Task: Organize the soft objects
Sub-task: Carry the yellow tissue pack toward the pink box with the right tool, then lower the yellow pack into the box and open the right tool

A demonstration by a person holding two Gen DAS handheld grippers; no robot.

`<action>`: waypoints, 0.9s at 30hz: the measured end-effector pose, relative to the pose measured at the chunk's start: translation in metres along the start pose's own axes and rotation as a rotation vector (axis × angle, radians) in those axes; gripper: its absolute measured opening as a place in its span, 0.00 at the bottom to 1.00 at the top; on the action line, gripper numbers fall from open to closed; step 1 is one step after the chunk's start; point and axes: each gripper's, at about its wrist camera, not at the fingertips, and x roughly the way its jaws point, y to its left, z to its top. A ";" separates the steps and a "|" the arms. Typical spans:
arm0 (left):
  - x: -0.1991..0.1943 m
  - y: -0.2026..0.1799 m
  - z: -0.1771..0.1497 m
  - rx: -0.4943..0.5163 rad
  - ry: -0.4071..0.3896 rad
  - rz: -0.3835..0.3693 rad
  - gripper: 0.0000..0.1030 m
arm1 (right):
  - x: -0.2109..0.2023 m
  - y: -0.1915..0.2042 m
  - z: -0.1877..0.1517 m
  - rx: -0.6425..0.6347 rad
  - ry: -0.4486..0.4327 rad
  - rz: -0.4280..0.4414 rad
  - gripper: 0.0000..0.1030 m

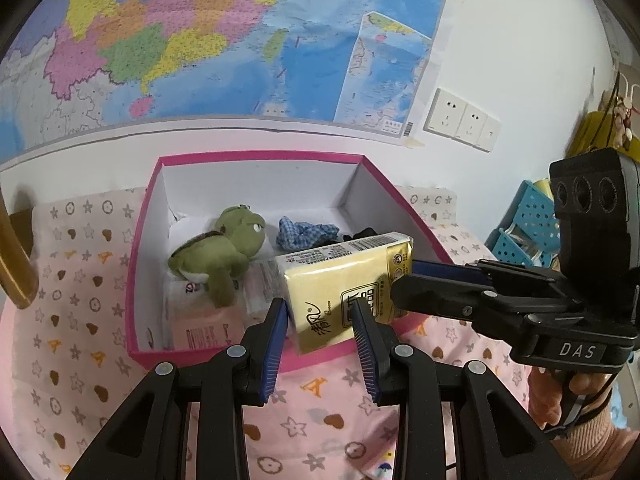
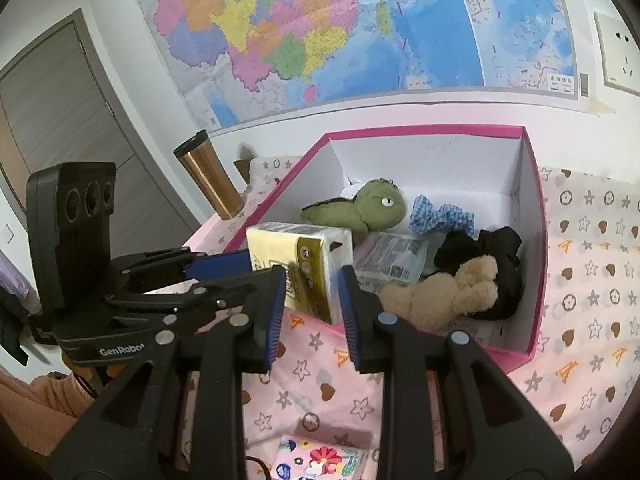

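A yellow tissue pack point(image 1: 348, 280) hangs over the near wall of the pink box point(image 1: 256, 158). Both grippers are shut on it: my left gripper point(image 1: 320, 308) holds its near end, and my right gripper point(image 2: 312, 276) holds its other end point(image 2: 304, 264). The right gripper also shows in the left wrist view point(image 1: 412, 276). Inside the box lie a green plush turtle point(image 1: 220, 252), a blue checked cloth point(image 1: 308, 232), a black cloth point(image 2: 480, 248), a beige plush point(image 2: 440, 292) and flat tissue packets point(image 1: 200, 320).
The box point(image 2: 536, 208) stands on a pink patterned cloth point(image 2: 340, 392) against a wall with a map. A bronze tumbler point(image 2: 210, 178) stands left of the box. A blue basket point(image 1: 524, 224) is at the right. A flowered packet point(image 2: 316, 458) lies near the front edge.
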 end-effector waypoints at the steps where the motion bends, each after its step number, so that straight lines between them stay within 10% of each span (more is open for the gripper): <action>1: 0.001 0.001 0.001 0.000 0.001 0.001 0.31 | 0.001 -0.001 0.001 0.002 -0.001 0.001 0.29; 27: 0.039 0.013 0.021 0.005 0.051 0.029 0.32 | 0.028 -0.031 0.017 0.066 0.031 -0.019 0.29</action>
